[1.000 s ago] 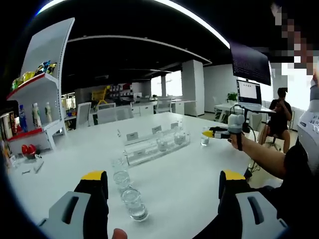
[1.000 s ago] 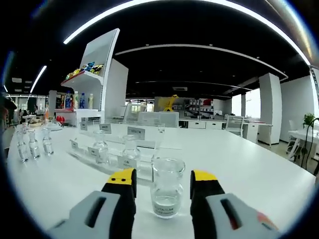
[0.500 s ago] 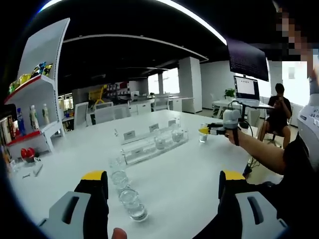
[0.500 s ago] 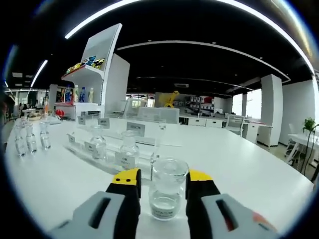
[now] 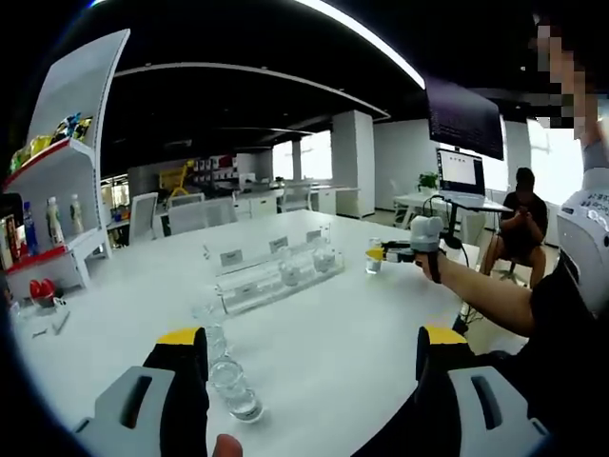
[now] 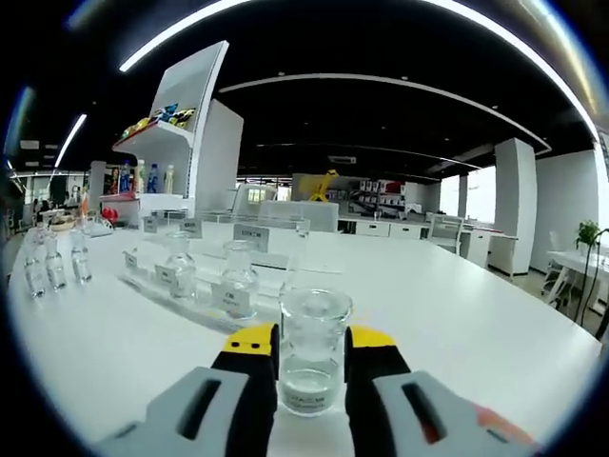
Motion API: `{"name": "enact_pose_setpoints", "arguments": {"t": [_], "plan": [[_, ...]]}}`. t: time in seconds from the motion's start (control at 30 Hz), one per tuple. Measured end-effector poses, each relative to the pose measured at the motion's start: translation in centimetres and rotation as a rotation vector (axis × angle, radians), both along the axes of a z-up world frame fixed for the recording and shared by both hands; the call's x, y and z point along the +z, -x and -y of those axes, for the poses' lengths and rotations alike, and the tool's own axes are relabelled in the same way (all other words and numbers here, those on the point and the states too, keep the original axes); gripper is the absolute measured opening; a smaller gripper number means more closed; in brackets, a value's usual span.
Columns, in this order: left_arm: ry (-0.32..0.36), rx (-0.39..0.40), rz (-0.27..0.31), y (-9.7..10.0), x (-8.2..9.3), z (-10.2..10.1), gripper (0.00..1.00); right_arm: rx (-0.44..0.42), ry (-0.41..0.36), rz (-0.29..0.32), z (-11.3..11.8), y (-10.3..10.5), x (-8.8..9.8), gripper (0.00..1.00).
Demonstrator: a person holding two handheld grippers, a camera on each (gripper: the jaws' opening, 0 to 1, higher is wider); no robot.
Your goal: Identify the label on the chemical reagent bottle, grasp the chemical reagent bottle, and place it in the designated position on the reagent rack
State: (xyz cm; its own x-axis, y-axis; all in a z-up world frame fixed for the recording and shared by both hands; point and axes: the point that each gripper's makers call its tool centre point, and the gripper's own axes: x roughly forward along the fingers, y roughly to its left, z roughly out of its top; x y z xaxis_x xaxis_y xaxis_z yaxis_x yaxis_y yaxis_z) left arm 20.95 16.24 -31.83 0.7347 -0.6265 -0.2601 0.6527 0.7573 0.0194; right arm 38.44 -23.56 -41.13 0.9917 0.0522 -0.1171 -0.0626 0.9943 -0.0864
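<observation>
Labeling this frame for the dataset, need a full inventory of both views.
held bottle: 1, clear, between right gripper's jaws
reagent rack: 1, clear, labelled, table middle
rack bottles: 2, clear, in rack
loose bottles: 3, clear, near left gripper
table: 1, white
shelf unit: 1, white, colourful items
seated person: 1, background
left gripper: yellow-tipped, open
right gripper: yellow-tipped, shut on bottle

Left gripper view: low over bench, far from rack | Right gripper view: close behind bottle | Shared: rack, bench.
</observation>
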Motion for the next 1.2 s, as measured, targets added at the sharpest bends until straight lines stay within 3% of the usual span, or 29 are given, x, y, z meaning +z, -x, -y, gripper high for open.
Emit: {"name": "enact_pose_setpoints", "arguments": {"t": [0.33,0.63,1.2], "plan": [[-0.055,0.012,0.015,0.0,-0.5,0.1,0.9,-0.001,-0.003,0.015,0.2,0.4,0.4,0.21],[-0.047,0.025,0.014,0.3,-0.5,-0.2,0.9,-0.021,-0.024,-0.005,0.7,0.5,0.1,0.19],[-0.033,0.052,0.026,0.7,-0.2,-0.9,0.89,-0.045,-0.021,0.043,0.8,0.8,0.1,0.18]]}}
